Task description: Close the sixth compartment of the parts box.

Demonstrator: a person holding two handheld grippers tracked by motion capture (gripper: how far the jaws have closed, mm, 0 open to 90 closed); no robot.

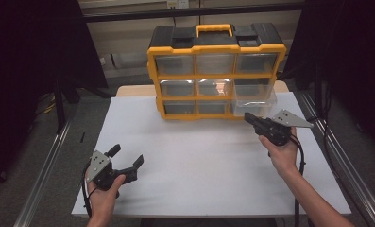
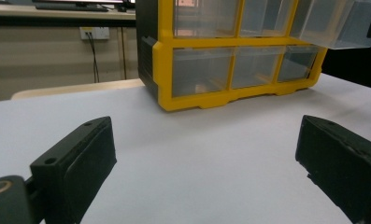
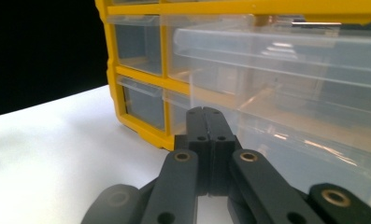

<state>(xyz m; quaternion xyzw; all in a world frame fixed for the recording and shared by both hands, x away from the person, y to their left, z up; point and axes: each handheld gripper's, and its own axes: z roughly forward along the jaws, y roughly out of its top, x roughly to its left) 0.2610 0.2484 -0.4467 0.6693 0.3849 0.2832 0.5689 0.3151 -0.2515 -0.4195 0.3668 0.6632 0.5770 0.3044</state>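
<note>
A yellow and black organiser [image 1: 216, 75] with clear drawers stands at the far middle of the white table [image 1: 199, 156]. Its right-hand drawer [image 1: 254, 101] in the middle row is pulled out and hangs forward. My right gripper [image 1: 248, 117] is shut, its tips just in front of that drawer's lower front. In the right gripper view the jaws [image 3: 205, 114] press together against the clear drawer [image 3: 290, 79], with nothing seen between them. My left gripper [image 1: 126, 156] rests open near the table's front left. Its jaws [image 2: 206, 140] stand wide apart, facing the organiser [image 2: 197, 70].
Metal rails run along the table's left side [image 1: 48, 161] and right side [image 1: 341, 161]. Dark curtains hang at both sides. Bare white tabletop lies between the two grippers and in front of the organiser.
</note>
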